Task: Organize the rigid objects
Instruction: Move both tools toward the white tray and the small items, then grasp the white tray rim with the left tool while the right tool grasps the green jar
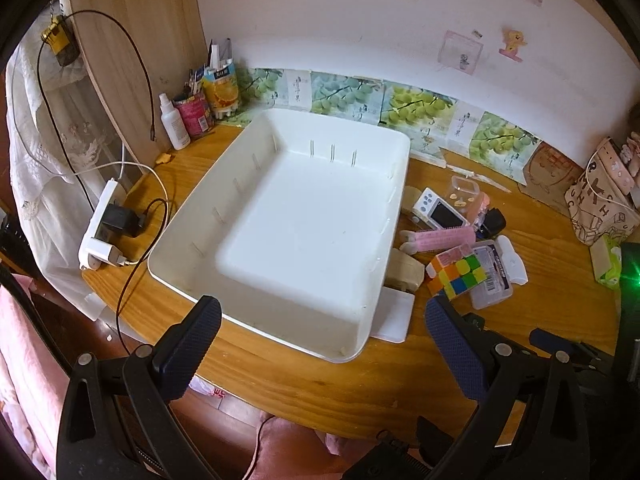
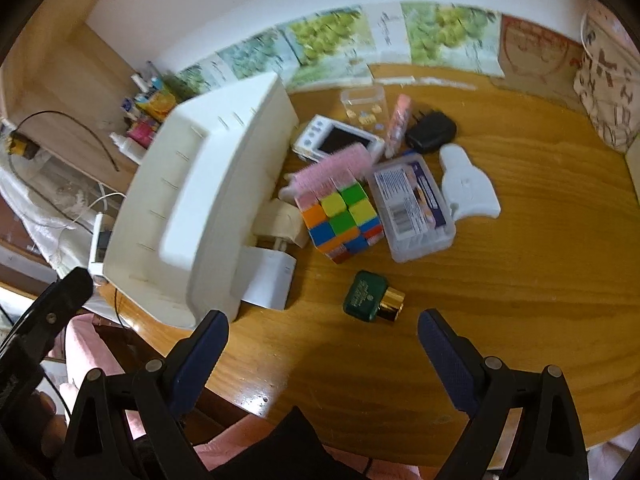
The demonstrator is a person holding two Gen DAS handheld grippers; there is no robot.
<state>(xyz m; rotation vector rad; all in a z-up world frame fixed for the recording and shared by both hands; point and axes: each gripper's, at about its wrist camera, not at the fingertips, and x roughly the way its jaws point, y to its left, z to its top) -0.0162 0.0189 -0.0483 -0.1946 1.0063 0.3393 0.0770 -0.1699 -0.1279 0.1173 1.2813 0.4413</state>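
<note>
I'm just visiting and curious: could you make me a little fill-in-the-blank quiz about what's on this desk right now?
1. The big white bin holds ____.
2. The puzzle cube sits directly in front of a ____-coloured hair roller.
3. The small green bottle has a ____-coloured cap.
4. Both the left gripper and the right gripper are ____.

Missing words: nothing; pink; gold; open

Setting: a home, most likely a bedroom or study corner. Evidence: wooden desk [image 1: 304,380] against a white wall [image 1: 360,20] bearing cartoon stickers [image 1: 513,44]; grape-print paper strip [image 1: 404,104] along the desk's back edge; lace curtain [image 1: 44,140]; power strip [image 1: 100,224] with charger; patterned handbag [image 1: 600,208]; pen-filled cups [image 1: 208,96].
</note>
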